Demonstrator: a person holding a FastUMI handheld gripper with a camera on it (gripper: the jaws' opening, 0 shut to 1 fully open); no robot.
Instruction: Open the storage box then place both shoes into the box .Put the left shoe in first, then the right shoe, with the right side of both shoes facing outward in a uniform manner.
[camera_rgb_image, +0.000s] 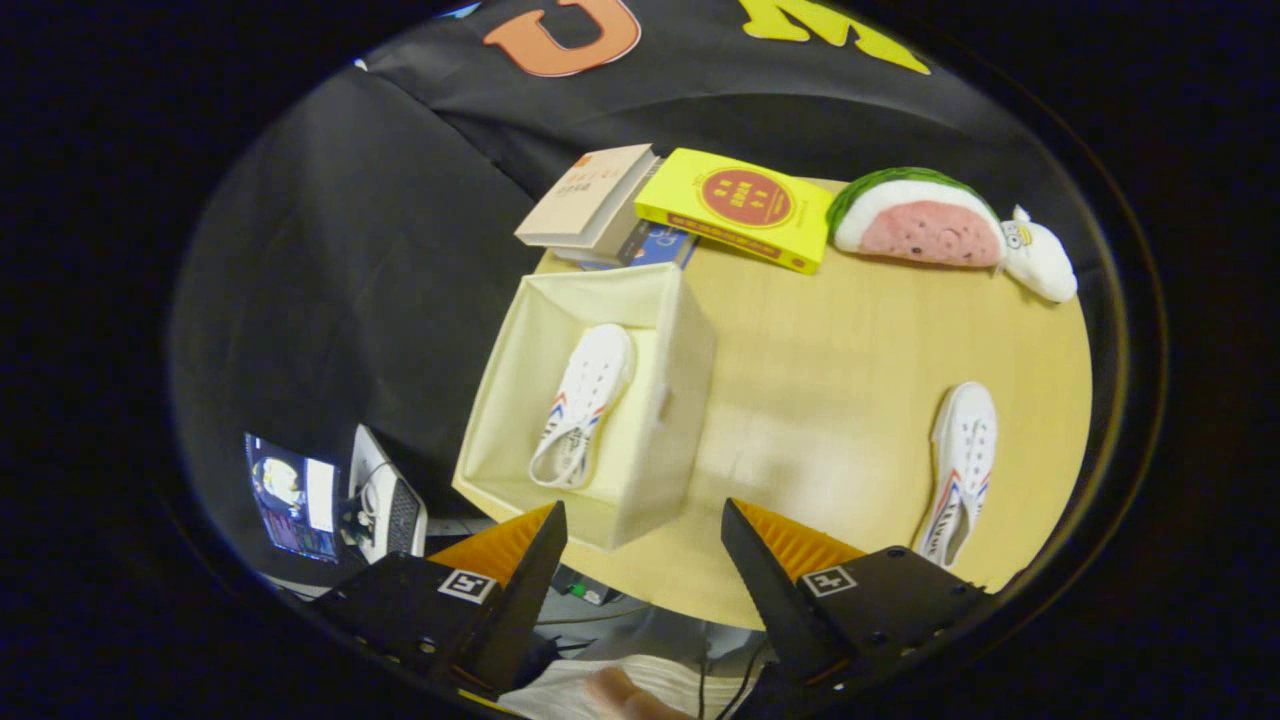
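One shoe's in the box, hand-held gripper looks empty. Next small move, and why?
Probably swing the hand-held gripper toward the second shoe on the table, beyond its fingers and off to one side. Its fingers are open and hold nothing, the storage box stands open, and the first shoe already lies inside.

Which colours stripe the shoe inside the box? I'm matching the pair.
Red and blue stripes on a white shoe, seen in the gripper view.

Dim booth, soft glare on table (850, 400), fisheye-warped edges.
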